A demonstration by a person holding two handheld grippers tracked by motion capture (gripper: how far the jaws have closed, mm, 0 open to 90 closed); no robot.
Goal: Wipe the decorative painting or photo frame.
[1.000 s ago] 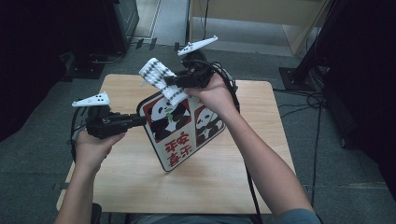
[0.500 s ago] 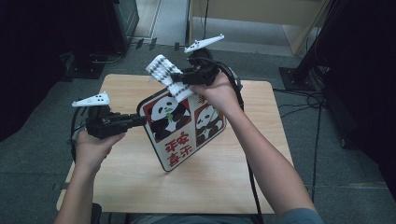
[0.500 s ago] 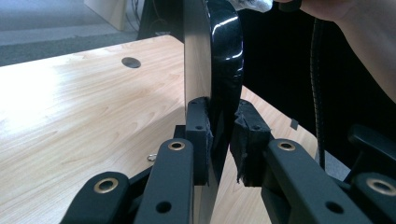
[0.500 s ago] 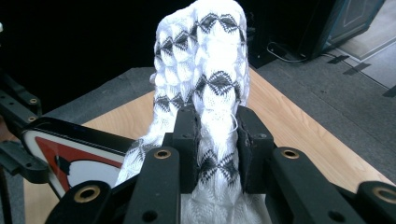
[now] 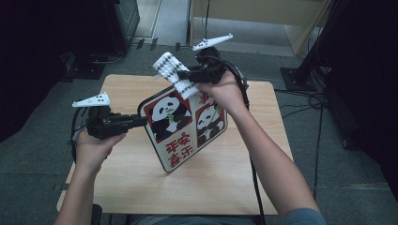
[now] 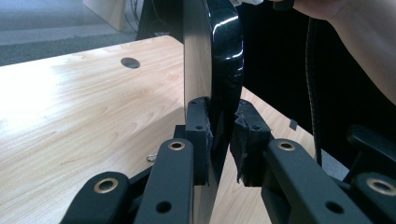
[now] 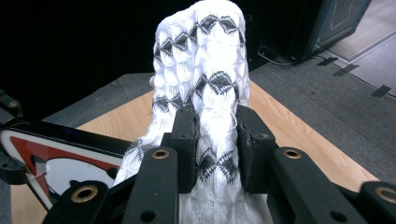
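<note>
A flat board (image 5: 183, 126) printed with pandas and red characters stands tilted on its lower corner on the wooden table (image 5: 136, 183). My left gripper (image 5: 141, 119) is shut on its left edge; in the left gripper view the pads (image 6: 198, 135) clamp the glossy black rim (image 6: 224, 56). My right gripper (image 5: 180, 74) hovers at the board's top edge, shut on a white cloth (image 5: 171, 70) with black diamond patterns. Its jaws have just been opening a little, with the cloth (image 7: 205, 60) still pinched between the pads (image 7: 184, 140). The board's corner (image 7: 56, 158) lies below.
The person's right forearm (image 5: 267, 159) crosses the table's right half. A cable hole (image 6: 130, 62) sits in the tabletop. Cables (image 5: 305, 101) trail on the grey floor to the right, and a dark cabinet (image 5: 94, 28) stands at the back left.
The right gripper with the cloth has shifted slightly up and to the right along the board's top edge. The left gripper and the board have stayed put.
</note>
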